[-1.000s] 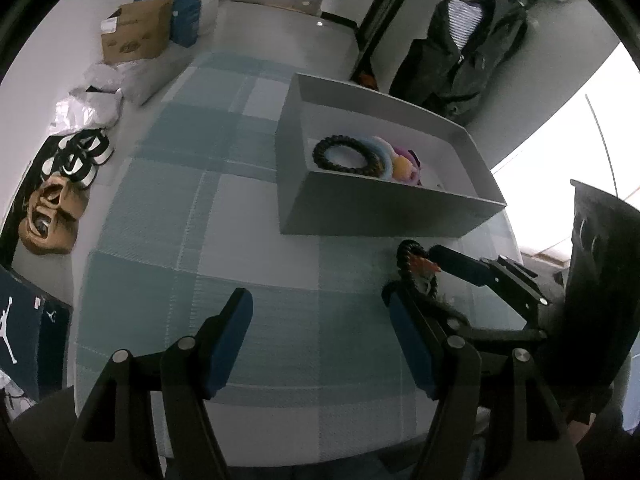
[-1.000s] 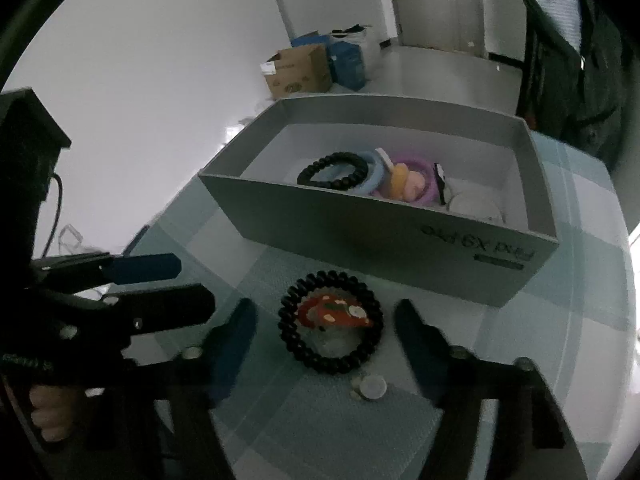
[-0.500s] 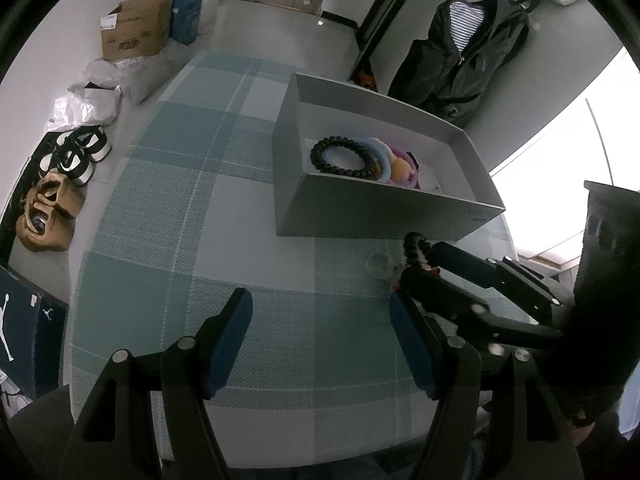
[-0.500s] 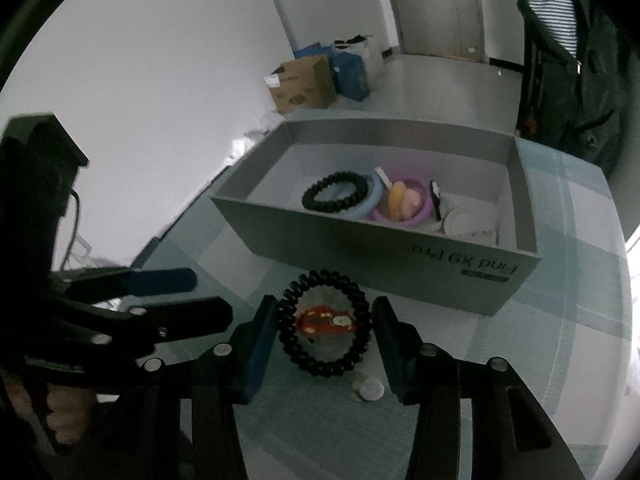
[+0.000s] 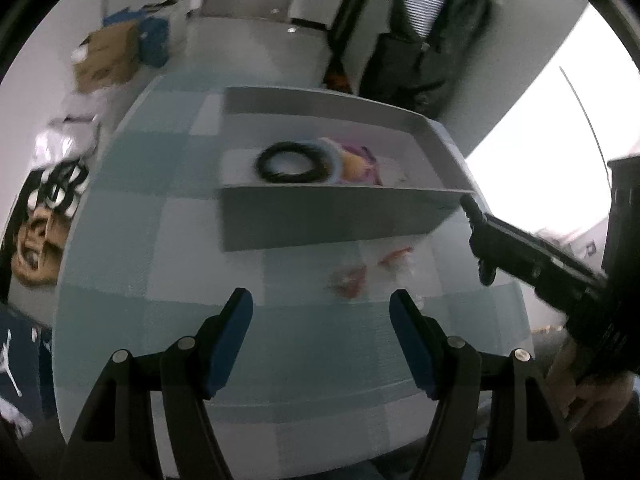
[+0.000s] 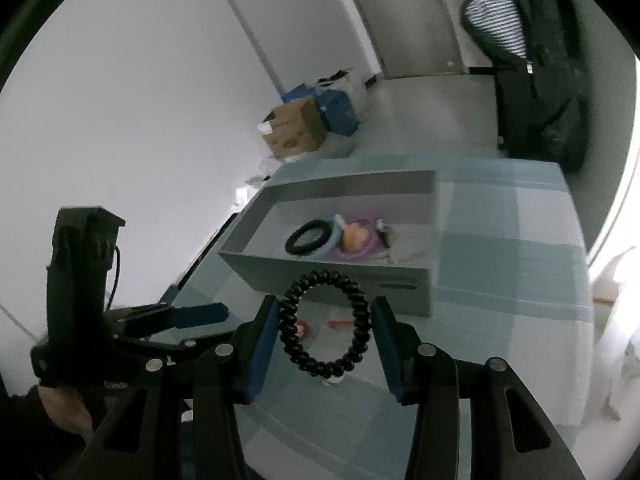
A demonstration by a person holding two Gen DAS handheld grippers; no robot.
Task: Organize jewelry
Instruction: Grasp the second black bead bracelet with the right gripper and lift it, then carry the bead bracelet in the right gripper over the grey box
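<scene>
Room with white wall, cardboard boxes on floor; desk under blue-checked cloth, grey box on it.

Right tongs: clamped on black spiral-coil band, pads pressing its left and right sides; band hangs upright, clear of the cloth, in front of box's near wall.

Band judged light, springy, soft; squeezes oval under pressure, may spring out. Best hold: across opposite sides, moderate force.

Left tongs: open, empty, above bare cloth; blurred red item just ahead.
</scene>
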